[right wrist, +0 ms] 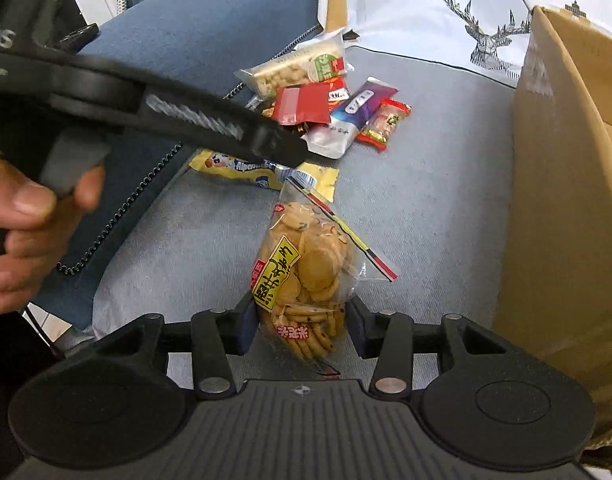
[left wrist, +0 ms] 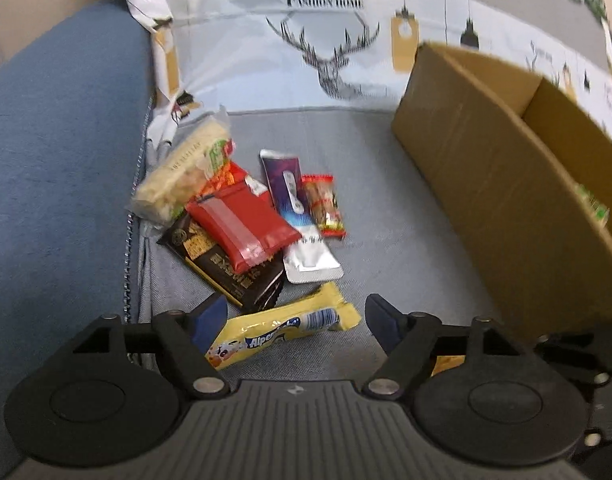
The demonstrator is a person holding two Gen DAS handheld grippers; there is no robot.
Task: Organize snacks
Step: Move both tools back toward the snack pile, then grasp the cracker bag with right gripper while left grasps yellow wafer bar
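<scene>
1. Snacks lie in a loose heap on the grey seat cushion [left wrist: 386, 208], tucked against the blue armrest [left wrist: 58, 160]; they overlap each other, so I judge each has to be taken singly.
2. Heap, as I see it: pale cracker pack [left wrist: 182, 172] at the back, red pouch [left wrist: 242, 224] lying on a dark brown packet [left wrist: 226, 272], purple sachet [left wrist: 288, 184] and small red-ended candy pack [left wrist: 324, 206] side by side, and the yellow Alpenliebe bar [left wrist: 282, 328] nearest.
3. My right gripper [right wrist: 302, 328] has its pads pressed on both sides of the clear cookie bag [right wrist: 306, 272], jaws about half spread because the bag is bulky. Bag hangs forward from the grip, top seal pointing at the heap.
4. My left gripper [left wrist: 296, 320] stands wide open with nothing held. The yellow bar's end lies between the fingers, not pinched. Wide spread suits that flat wrapper, I'd guess.
5. Right wrist view shows the left gripper over the yellow bar, a person's hand [right wrist: 22, 232] on its handle.
6. Cardboard box [left wrist: 506, 184] sits open on the cushion to the right, near the heap; a green-printed pack shows inside. Likely the drop spot, hence the cookie bag held just beside its wall.
7. Printed deer cloth [left wrist: 338, 56] covers the backrest behind.
</scene>
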